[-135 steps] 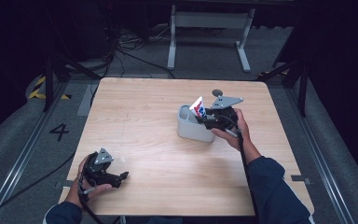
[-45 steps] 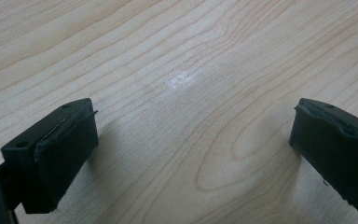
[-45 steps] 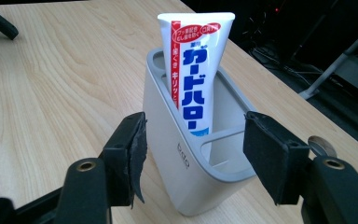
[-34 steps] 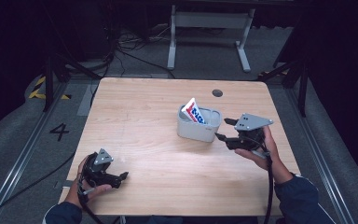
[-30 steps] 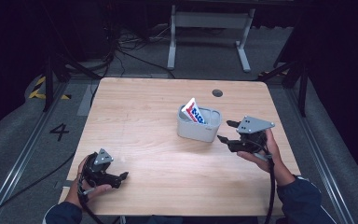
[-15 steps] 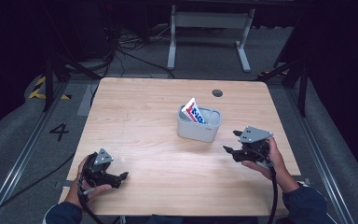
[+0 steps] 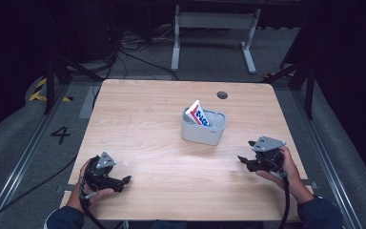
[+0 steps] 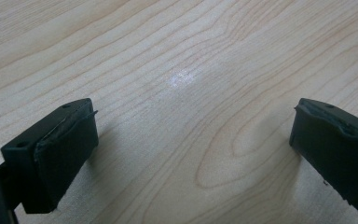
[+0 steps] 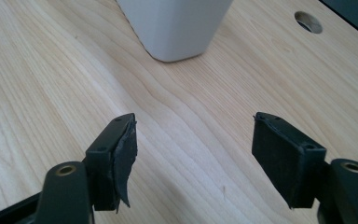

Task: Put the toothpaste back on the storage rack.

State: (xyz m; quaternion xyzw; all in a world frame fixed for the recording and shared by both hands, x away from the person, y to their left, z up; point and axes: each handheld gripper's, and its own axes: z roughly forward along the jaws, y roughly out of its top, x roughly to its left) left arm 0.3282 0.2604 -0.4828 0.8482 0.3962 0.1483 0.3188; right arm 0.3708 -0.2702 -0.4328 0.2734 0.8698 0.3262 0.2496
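Note:
A grey rectangular bin (image 7: 203, 126) stands near the middle of the wooden table (image 7: 147, 114). A white packet with red and blue print (image 7: 198, 113) leans upright inside it, its top sticking out. My right gripper (image 7: 242, 161) rests low at the table's right side, in front of and to the right of the bin, open and empty. In the right gripper view the bin's wall (image 9: 175, 25) rises beyond the spread jaws (image 9: 193, 142). My left gripper (image 7: 124, 182) sits at the front left corner, open over bare wood (image 8: 191, 140), nothing between its pads.
A round cable hole (image 7: 222, 95) is set in the table near its back edge, also seen as a hole (image 9: 308, 22) past the bin in the right gripper view. A white metal stand (image 7: 214, 24) and cables lie on the floor behind the table.
The right gripper left the packet in the bin, then drew back toward the front right of the table and came down lower. The left gripper stayed put.

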